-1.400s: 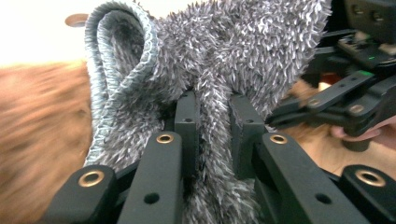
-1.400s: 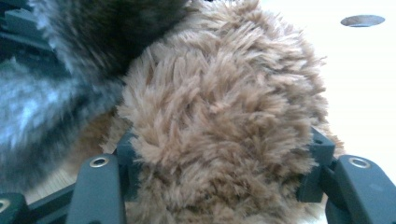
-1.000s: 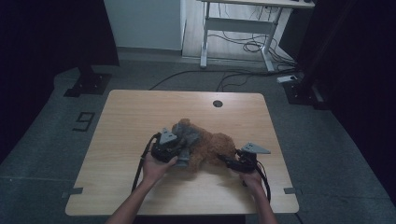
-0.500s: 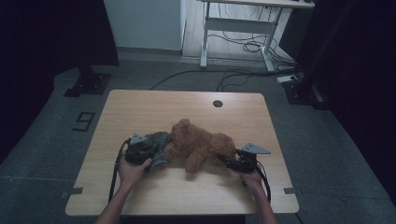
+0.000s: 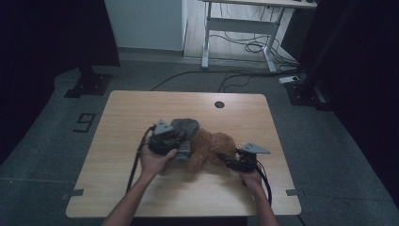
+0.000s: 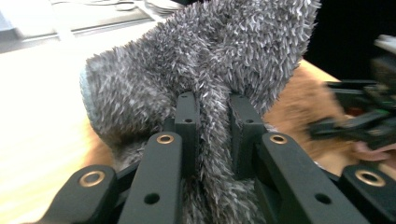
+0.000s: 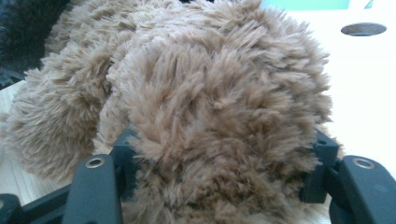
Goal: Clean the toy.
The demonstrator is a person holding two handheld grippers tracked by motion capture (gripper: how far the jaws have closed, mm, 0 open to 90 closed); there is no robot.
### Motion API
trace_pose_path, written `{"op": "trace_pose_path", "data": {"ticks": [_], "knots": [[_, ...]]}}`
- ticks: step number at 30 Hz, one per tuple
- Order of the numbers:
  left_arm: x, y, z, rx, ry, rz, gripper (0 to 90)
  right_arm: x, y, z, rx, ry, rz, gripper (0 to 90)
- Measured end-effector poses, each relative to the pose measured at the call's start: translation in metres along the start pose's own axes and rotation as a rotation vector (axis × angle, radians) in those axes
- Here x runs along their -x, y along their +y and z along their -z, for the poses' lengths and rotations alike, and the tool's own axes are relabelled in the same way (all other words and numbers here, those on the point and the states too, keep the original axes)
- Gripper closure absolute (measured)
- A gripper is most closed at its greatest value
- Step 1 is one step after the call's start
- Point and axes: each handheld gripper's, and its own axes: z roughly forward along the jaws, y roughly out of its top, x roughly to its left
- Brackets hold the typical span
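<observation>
The left gripper (image 6: 212,119) pinches grey fur (image 6: 205,56); the right gripper (image 7: 224,158), jaws just widening, straddles the brown plush (image 7: 215,93) on the counter (image 5: 141,108).

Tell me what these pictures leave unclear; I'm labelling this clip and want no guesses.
- Brown plush toy: face and limbs too small and dim in the high view; cut off by the edges in the right gripper view.
- Grey fuzzy cloth: what kind of item it is; its lower part is hidden behind the left gripper, shut on it.
- Right gripper: fur hides the pads, so contact is uncertain.
- Far hand: blurred in the left gripper view.
</observation>
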Motion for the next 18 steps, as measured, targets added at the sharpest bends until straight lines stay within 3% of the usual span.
{"op": "trace_pose_path", "data": {"ticks": [3, 5, 6, 9, 13, 18], "knots": [[0.032, -0.001, -0.029, -0.06, -0.042, -0.063, 75.8, 0.0, 0.0, 0.001, 0.0, 0.001, -0.003, 35.0], [0.044, -0.012, -0.049, -0.11, -0.053, -0.086, 75.8, 0.001, -0.001, 0.001, -0.001, 0.003, -0.003, 34.9], [0.046, -0.017, -0.054, -0.112, -0.044, -0.096, 75.8, 0.001, -0.001, 0.001, -0.003, 0.003, -0.002, 34.7], [0.041, -0.024, -0.053, -0.08, -0.067, -0.053, 76.1, 0.002, -0.002, 0.002, -0.006, 0.004, -0.008, 34.4], [0.032, -0.026, -0.04, -0.086, -0.047, -0.067, 76.2, 0.0, -0.002, 0.002, -0.006, 0.003, 0.007, 34.4], [0.006, -0.035, -0.015, -0.067, 0.0, -0.034, 76.3, 0.001, -0.003, 0.002, 0.007, 0.005, -0.004, 33.9]]}}
